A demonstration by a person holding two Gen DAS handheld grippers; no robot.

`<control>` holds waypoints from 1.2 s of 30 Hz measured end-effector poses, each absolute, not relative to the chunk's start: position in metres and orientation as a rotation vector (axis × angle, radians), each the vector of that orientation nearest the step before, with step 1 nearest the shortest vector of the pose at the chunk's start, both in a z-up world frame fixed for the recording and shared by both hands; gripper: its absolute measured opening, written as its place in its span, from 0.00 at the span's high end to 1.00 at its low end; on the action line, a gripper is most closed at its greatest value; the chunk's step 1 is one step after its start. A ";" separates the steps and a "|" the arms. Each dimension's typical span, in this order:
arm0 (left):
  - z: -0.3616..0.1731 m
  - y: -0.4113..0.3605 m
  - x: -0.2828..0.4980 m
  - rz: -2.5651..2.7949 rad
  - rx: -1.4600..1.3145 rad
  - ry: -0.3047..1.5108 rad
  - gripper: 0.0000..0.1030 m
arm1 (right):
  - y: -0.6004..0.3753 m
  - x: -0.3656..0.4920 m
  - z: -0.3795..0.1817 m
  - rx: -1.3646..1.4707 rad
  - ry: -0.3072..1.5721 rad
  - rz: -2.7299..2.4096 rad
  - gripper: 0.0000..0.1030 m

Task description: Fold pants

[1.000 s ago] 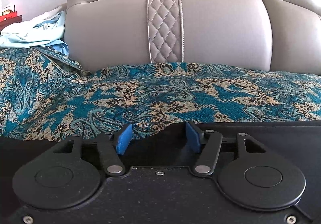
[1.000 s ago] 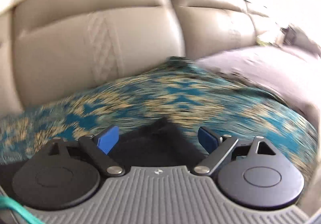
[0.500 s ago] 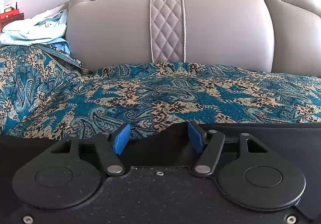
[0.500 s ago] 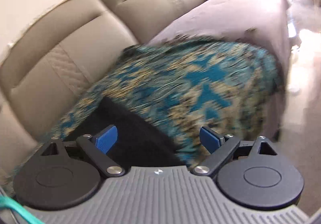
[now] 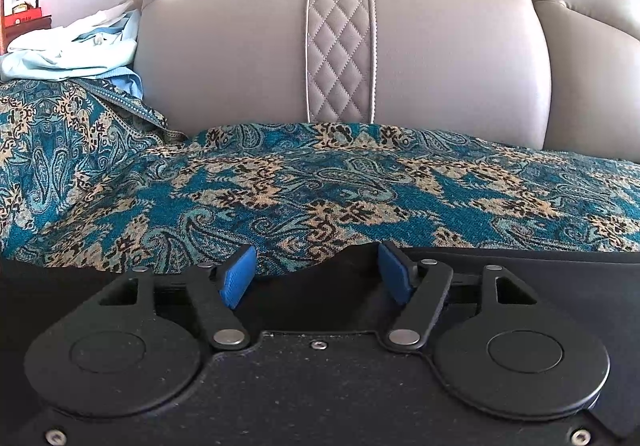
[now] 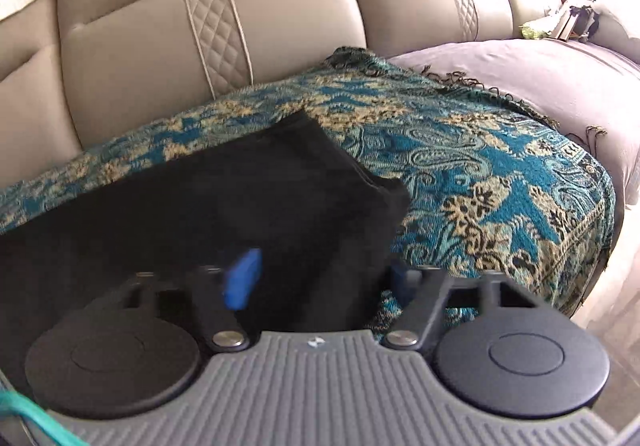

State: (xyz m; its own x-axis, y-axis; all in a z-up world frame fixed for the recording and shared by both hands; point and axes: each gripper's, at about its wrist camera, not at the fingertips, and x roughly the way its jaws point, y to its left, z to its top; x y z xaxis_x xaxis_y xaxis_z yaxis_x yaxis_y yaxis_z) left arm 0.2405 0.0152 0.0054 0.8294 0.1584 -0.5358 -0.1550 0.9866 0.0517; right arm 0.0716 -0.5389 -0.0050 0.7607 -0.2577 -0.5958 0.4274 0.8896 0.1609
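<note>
The black pants (image 6: 224, 206) lie flat on a teal paisley throw (image 6: 480, 174) that covers the seat of a grey-beige leather sofa (image 6: 280, 30). Taking the throw as the landmark, the pants occupy its front left part in the right wrist view, with one squared end reaching toward the middle of the throw and the sofa backrest rising just behind. The throw's fringed edge falls over a lilac sheet (image 6: 520, 78) farther along the seat.

The right tongs (image 6: 320, 280) stand apart, blue pads spread wide, with the near edge of the pants lying between them; the view is blurred here, so whether either pad touches the cloth cannot be told.

In the left wrist view the left tongs (image 5: 316, 276) are likewise spread, their blue pads (image 5: 239, 277) well separated. A raised fold of the pants (image 5: 344, 286) sits between the pads, its edge lifted against the throw (image 5: 280, 186) beyond, but neither pad is pressed on it. The dark cloth extends to both sides below the fingers. At the far left end of the throw, a heap of pale blue clothes (image 5: 72, 54) rests against the sofa's backrest (image 5: 440, 54), near its quilted centre strip (image 5: 340, 46).
</note>
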 end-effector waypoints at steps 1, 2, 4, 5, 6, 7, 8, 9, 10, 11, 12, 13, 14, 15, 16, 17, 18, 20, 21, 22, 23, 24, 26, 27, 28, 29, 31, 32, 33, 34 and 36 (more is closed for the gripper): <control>0.005 0.015 0.240 0.166 0.006 0.569 0.36 | -0.540 0.072 -0.004 0.309 0.594 -0.390 0.52; 0.006 0.015 0.240 0.167 0.006 0.569 0.36 | -0.544 0.073 -0.004 0.322 0.588 -0.402 0.59; 0.005 0.015 0.240 0.167 0.006 0.569 0.36 | -0.550 0.072 -0.003 0.350 0.580 -0.434 0.76; 0.005 0.015 0.240 0.166 0.006 0.569 0.36 | -0.553 0.071 -0.003 0.374 0.575 -0.452 0.80; 0.005 0.015 0.240 0.166 0.006 0.569 0.36 | -0.556 0.072 -0.003 0.404 0.570 -0.455 0.84; 0.005 0.015 0.240 0.167 0.005 0.569 0.36 | -0.559 0.073 -0.003 0.436 0.567 -0.453 0.85; 0.005 0.015 0.240 0.167 0.003 0.569 0.36 | -0.560 0.075 -0.001 0.461 0.564 -0.450 0.86; 0.006 0.016 0.241 0.166 -0.004 0.571 0.35 | -0.559 0.076 0.000 0.475 0.560 -0.446 0.87; 0.006 0.017 0.241 0.166 -0.012 0.574 0.34 | -0.556 0.080 0.003 0.489 0.554 -0.436 0.87; 0.007 0.020 0.242 0.162 -0.030 0.580 0.33 | -0.553 0.085 0.005 0.506 0.549 -0.424 0.87; 0.008 0.024 0.242 0.151 -0.052 0.586 0.33 | -0.547 0.091 0.009 0.526 0.543 -0.404 0.87; 0.010 0.027 0.241 0.141 -0.068 0.592 0.33 | -0.539 0.099 0.012 0.543 0.539 -0.375 0.87; 0.013 0.030 0.240 0.131 -0.078 0.600 0.31 | -0.528 0.106 0.016 0.552 0.540 -0.341 0.88; 0.016 0.033 0.236 0.132 -0.084 0.609 0.29 | -0.515 0.115 0.020 0.547 0.544 -0.301 0.88; 0.021 0.037 0.230 0.131 -0.095 0.607 0.29 | -0.499 0.124 0.024 0.528 0.552 -0.257 0.88; 0.025 0.040 0.223 0.125 -0.109 0.597 0.29 | -0.479 0.134 0.028 0.501 0.561 -0.205 0.88; 0.030 0.045 0.213 0.114 -0.126 0.582 0.27 | -0.457 0.145 0.031 0.473 0.574 -0.150 0.88; 0.040 0.053 0.197 0.104 -0.139 0.564 0.26 | -0.411 0.162 0.033 0.426 0.609 -0.028 0.88; 0.044 0.058 0.187 0.107 -0.142 0.554 0.25 | -0.389 0.168 0.032 0.408 0.630 0.032 0.88; 0.048 0.064 0.176 0.112 -0.148 0.545 0.25 | -0.359 0.174 0.030 0.371 0.656 0.105 0.88; 0.051 0.069 0.168 0.114 -0.154 0.540 0.24 | -0.331 0.178 0.029 0.321 0.676 0.167 0.88; 0.053 0.077 0.157 0.116 -0.168 0.537 0.24 | -0.303 0.179 0.027 0.266 0.693 0.222 0.88; 0.054 0.088 0.141 0.118 -0.182 0.539 0.24 | -0.254 0.176 0.023 0.170 0.714 0.334 0.88; 0.054 0.093 0.131 0.126 -0.182 0.541 0.23 | -0.231 0.172 0.021 0.127 0.718 0.387 0.87; 0.053 0.097 0.123 0.136 -0.180 0.545 0.23 | -0.211 0.167 0.019 0.090 0.721 0.433 0.87; 0.052 0.101 0.115 0.147 -0.176 0.552 0.23 | -0.195 0.163 0.017 0.061 0.722 0.471 0.87; 0.049 0.108 0.103 0.162 -0.178 0.563 0.23 | -0.167 0.151 0.014 0.012 0.715 0.532 0.87; 0.048 0.111 0.098 0.168 -0.182 0.568 0.23 | -0.156 0.146 0.013 -0.011 0.710 0.549 0.87; 0.047 0.114 0.093 0.171 -0.186 0.573 0.23 | -0.147 0.141 0.012 -0.033 0.696 0.558 0.87; 0.045 0.115 0.089 0.173 -0.189 0.575 0.23 | -0.140 0.137 0.012 -0.050 0.684 0.562 0.87; 0.044 0.116 0.082 0.172 -0.188 0.577 0.23 | -0.131 0.132 0.012 -0.063 0.670 0.568 0.87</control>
State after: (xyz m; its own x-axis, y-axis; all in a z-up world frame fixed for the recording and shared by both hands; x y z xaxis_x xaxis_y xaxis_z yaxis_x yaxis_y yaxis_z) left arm 0.0823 0.1157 0.0439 0.8245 0.1084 -0.5554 -0.2132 0.9687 -0.1274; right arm 0.1317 -0.1310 0.0122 0.6386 0.4774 -0.6035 -0.5167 0.8472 0.1234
